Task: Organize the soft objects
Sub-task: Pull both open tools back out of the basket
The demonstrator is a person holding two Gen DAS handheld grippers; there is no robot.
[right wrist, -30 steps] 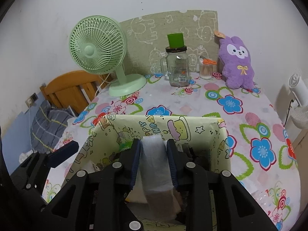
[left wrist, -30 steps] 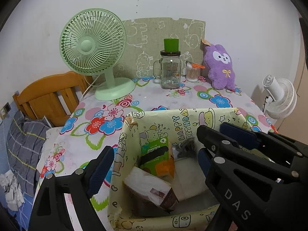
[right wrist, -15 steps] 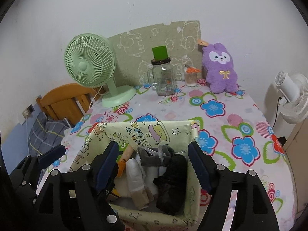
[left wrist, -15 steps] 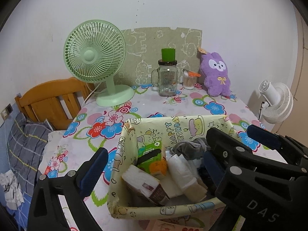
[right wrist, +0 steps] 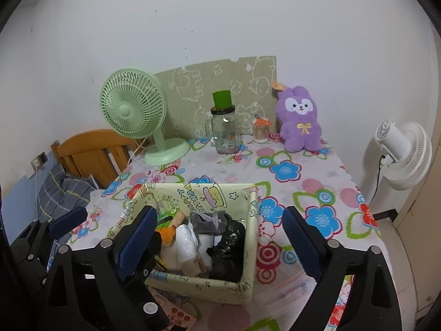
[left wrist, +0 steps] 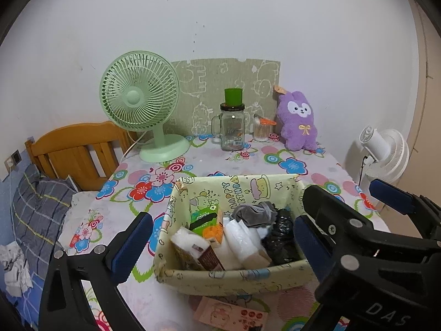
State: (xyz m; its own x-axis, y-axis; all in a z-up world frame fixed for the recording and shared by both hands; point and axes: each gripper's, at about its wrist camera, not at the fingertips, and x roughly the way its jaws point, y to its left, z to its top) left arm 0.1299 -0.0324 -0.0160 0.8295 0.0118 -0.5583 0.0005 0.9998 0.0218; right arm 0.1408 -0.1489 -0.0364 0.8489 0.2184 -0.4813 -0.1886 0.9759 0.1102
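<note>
Flowered tablecloth (right wrist: 308,165) is covering the table, and both grippers are hanging over a paper box with nothing held.

Right gripper (right wrist: 217,234) is spreading its jaws wider, with nothing pinched between the blue pads (right wrist: 137,237); left gripper (left wrist: 220,242) is standing wide open and also empty. Under them the yellow cartoon box (left wrist: 234,278) is holding the soft things: white padded roll (left wrist: 245,245), grey sock (left wrist: 256,213), black crumpled bag (left wrist: 281,237), green tissue pack (left wrist: 206,218) and one white-brown pack (left wrist: 193,248). Farther back, near the wall, a green fan (left wrist: 139,99), a glass jar (left wrist: 232,129) and a purple plush rabbit (left wrist: 299,121) are standing.
</note>
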